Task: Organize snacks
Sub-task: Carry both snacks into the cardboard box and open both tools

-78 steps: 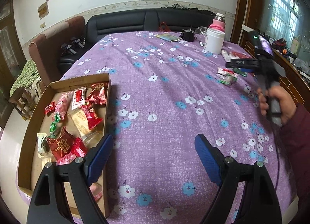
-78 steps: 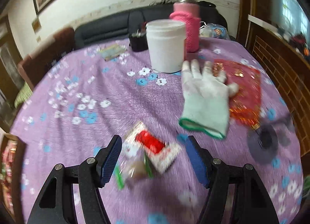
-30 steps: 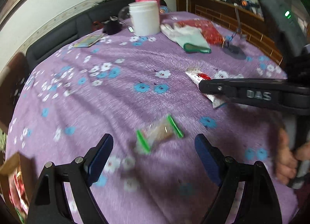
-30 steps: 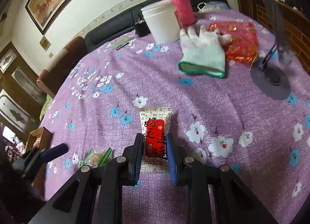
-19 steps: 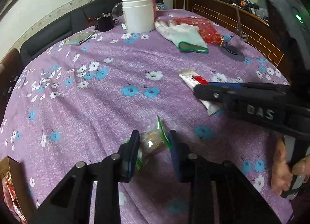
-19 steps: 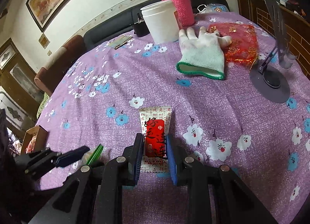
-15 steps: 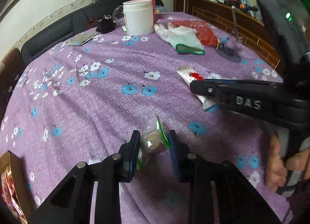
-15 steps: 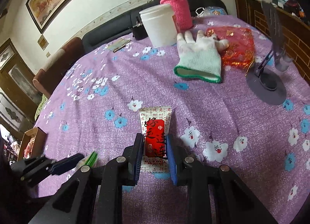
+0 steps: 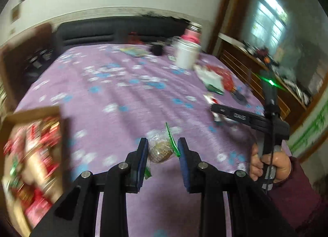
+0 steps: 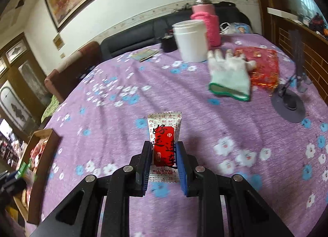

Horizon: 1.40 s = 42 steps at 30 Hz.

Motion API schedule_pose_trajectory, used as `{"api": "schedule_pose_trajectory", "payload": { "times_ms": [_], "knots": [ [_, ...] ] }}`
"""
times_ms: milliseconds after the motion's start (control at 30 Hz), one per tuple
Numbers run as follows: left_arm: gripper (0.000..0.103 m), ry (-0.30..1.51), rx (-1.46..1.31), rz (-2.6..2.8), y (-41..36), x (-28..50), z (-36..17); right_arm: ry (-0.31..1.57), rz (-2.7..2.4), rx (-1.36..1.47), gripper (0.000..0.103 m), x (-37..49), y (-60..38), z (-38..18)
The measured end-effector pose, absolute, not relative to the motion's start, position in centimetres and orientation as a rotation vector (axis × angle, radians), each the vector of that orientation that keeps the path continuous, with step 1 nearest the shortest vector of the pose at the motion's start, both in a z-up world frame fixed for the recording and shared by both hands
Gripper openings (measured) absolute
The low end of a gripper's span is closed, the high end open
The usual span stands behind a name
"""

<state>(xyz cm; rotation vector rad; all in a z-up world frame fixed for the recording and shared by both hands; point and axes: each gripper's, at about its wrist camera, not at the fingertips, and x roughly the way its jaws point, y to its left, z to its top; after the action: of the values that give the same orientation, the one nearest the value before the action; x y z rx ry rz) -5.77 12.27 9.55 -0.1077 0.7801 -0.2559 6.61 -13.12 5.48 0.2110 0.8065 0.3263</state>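
My left gripper (image 9: 163,144) is shut on a clear snack packet with green ends (image 9: 161,148), held above the purple flowered tablecloth (image 9: 127,93). At the left edge lies the cardboard box (image 9: 55,112), blurred, with several red wrapped snacks inside. My right gripper (image 10: 164,148) is shut on a white packet with a red label (image 10: 165,134), just above the cloth. That box (image 10: 49,134) appears far left in the right wrist view, with the left gripper (image 10: 18,173) over it. The right gripper (image 9: 217,111) also shows at the right in the left wrist view, held by a hand.
At the far side of the table stand a white tub (image 10: 191,41) and a pink-sleeved bottle (image 10: 206,21). A white glove (image 10: 230,75) lies on a red bag (image 10: 264,66). A grey stand base (image 10: 289,107) sits at right. A dark sofa (image 9: 102,32) runs behind.
My left gripper shut on the green-ended packet, lifted it off the cloth and swung left until the box came into view. My right gripper raised the red-label packet slightly.
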Motion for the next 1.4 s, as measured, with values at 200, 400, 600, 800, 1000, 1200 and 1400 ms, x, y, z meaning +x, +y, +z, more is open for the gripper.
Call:
{"api": "schedule_pose_trajectory", "payload": {
  "times_ms": [200, 400, 600, 800, 1000, 1200, 1400],
  "knots": [
    [0.029, 0.769, -0.214, -0.075, 21.5, -10.3, 9.7, 0.807, 0.412, 0.131, 0.025, 4.2, -8.6, 6.2],
    [0.029, 0.758, -0.234, 0.053, 26.7, -13.8, 9.2, 0.823, 0.615, 0.099, 0.026, -0.2, -1.0, 8.2],
    [0.029, 0.793, -0.304, 0.111, 29.8, -15.5, 7.1, 0.858, 0.869, 0.022, 0.026, -4.9, 9.1, 9.8],
    [0.029, 0.836, -0.329, 0.112, 30.6, -16.5, 5.4, 0.910, 0.976, -0.049, 0.026, -7.6, 15.7, 8.5],
    [0.051, 0.794, -0.378, 0.114, 32.1, -18.0, 6.2, 0.945, 1.011, -0.098, 0.027, -9.0, 18.6, 7.5],
    [0.074, 0.715, -0.395, 0.157, 33.7, -19.8, 7.6, 0.874, 0.891, -0.237, 0.027, -8.9, 20.7, 7.0],
    [0.076, 0.692, -0.374, 0.181, 33.7, -20.5, 8.0, 0.868, 0.825, -0.301, 0.028, -7.6, 21.3, 6.1]
  ]
}}
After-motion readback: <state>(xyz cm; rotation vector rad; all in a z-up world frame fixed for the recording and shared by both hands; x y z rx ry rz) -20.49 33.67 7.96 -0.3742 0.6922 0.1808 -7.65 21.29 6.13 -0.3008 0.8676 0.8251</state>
